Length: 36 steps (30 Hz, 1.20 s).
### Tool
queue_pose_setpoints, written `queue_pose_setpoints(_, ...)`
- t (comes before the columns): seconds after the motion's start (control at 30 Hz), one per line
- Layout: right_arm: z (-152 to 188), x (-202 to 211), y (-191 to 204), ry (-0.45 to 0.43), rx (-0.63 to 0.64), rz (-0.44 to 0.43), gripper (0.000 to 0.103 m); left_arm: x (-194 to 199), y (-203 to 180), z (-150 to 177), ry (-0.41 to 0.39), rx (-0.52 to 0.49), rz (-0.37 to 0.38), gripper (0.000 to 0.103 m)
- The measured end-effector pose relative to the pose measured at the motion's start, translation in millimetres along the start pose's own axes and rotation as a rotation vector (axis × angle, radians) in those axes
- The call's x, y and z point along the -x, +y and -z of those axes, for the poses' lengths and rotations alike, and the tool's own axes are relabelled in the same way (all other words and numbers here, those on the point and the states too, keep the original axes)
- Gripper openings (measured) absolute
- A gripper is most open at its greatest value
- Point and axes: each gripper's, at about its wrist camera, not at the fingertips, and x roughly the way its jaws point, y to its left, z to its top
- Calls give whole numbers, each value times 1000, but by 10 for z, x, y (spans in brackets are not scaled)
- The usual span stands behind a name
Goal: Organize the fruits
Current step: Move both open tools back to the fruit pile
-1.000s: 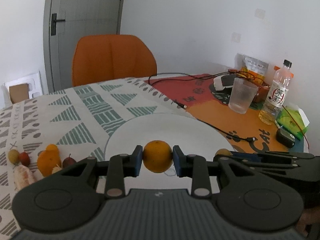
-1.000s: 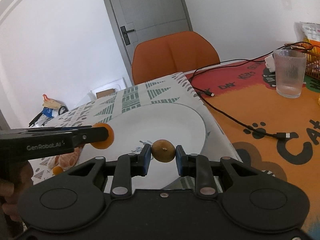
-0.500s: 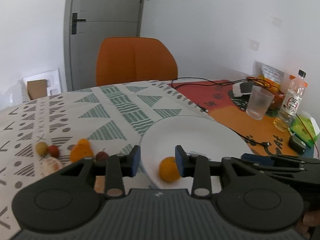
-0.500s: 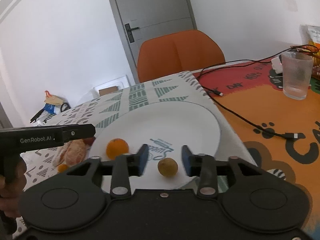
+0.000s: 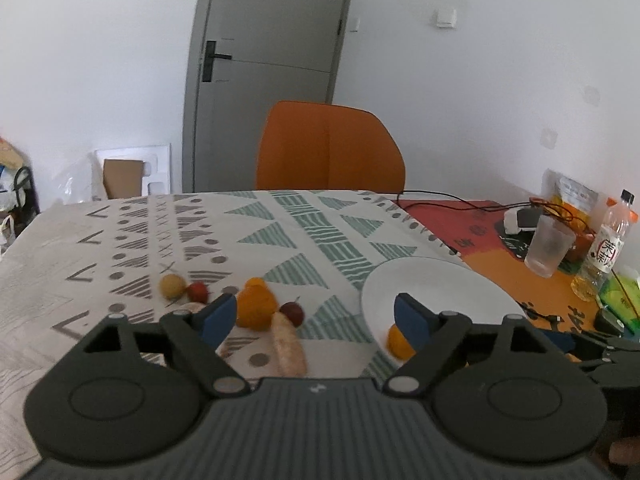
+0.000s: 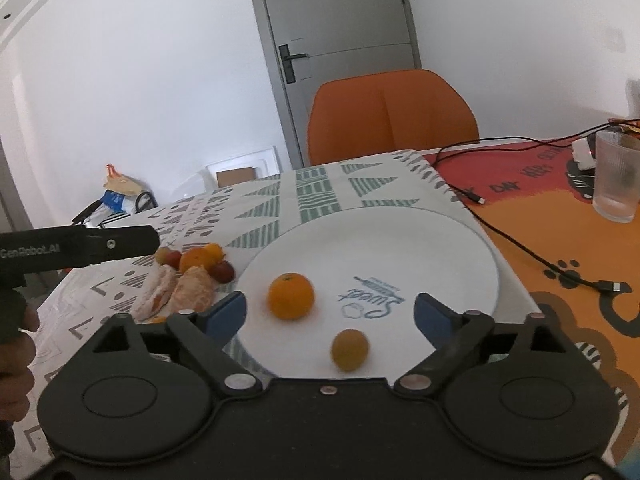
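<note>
Starting with the white plate (image 6: 452, 240), you find the small orange (image 6: 291, 295) at its left and the brownish-yellow fruit (image 6: 349, 349) at its near edge. Both are light, round and likely to roll. Left of it, the peeled segments (image 6: 176, 294) look soft; take them across their width. Your left gripper (image 5: 316, 316) and right gripper (image 6: 330, 314) both gape wide, holding nothing.

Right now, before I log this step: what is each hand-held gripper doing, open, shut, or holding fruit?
Left hand-held gripper: open, holding nothing.
Right hand-held gripper: open, holding nothing; the orange lies on the plate.
</note>
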Motion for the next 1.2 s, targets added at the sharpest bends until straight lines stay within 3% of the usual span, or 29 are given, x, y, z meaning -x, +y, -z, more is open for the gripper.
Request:
queue_pose_setpoints(0.07, -2, 5, 64, 0, 7, -5, 103, 57, 73, 24, 4, 4, -4, 85)
queue_pose_setpoints(0.47, -15, 24, 452, -2, 66, -65, 103, 353, 444, 107, -39, 40, -94, 85)
queue_pose_setpoints(0.9, 2, -76, 815, 1, 115, -112, 103, 465, 782, 233, -46, 115, -114, 85)
queue_pose_setpoints(1.2, 21, -283, 964, 59, 119, -135, 80, 466, 1018, 320, -39, 177, -116, 85)
